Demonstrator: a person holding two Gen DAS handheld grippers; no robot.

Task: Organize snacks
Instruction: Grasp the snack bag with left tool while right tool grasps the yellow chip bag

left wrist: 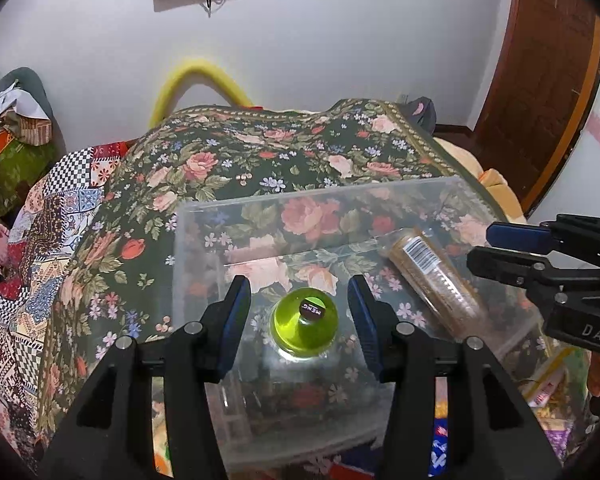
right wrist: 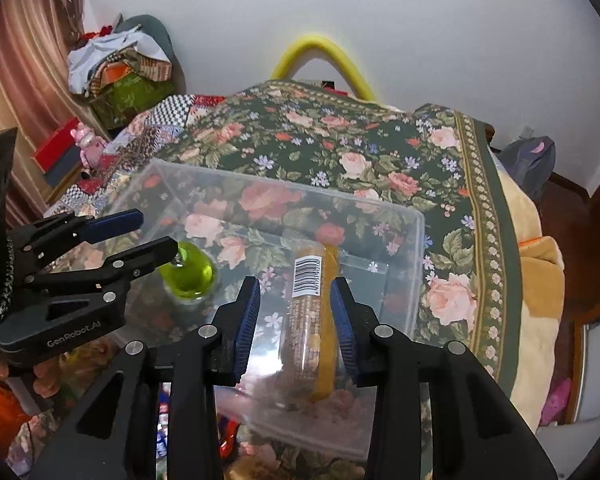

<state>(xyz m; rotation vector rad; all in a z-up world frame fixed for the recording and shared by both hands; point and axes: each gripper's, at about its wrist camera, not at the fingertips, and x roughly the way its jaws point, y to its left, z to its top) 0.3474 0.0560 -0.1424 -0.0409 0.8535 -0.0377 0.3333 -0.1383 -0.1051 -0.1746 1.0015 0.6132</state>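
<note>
- Over a clear bin (left wrist: 204,216) on a flowered cloth (left wrist: 284,148), two hand-held grippers hung side by side, each above one snack.
- Left gripper (left wrist: 298,304) stood with its fingers wide apart on either side of a green bottle (left wrist: 303,330), which stood upright in the bin's left half; neither pad appeared to touch it.
- Right gripper (right wrist: 294,308) had its fingers spread around a long tube (right wrist: 310,320) of snacks, which lay tilted along the bin's right half; the right pad looked close to the wrapper, but contact could not be told.
- Both snacks looked already placed, so the likeliest trouble was in drawing away: a pad that brushed the bottle's rounded shoulder might tip it, since it stood tall on a narrow base.
- Tube seemed propped with one end higher than the other; a nudge from the right fingers could set it rolling toward the bottle.
- Bin's walls were thin and see-through, and a finger could catch the rim on the way out and drag the bin across the cloth.
- Two grippers worked near each other, and a sideways move by either risked a knock between them.
- More packets (left wrist: 544,380) showed beyond the bin's near edge, seemingly waiting to be sorted.
</note>
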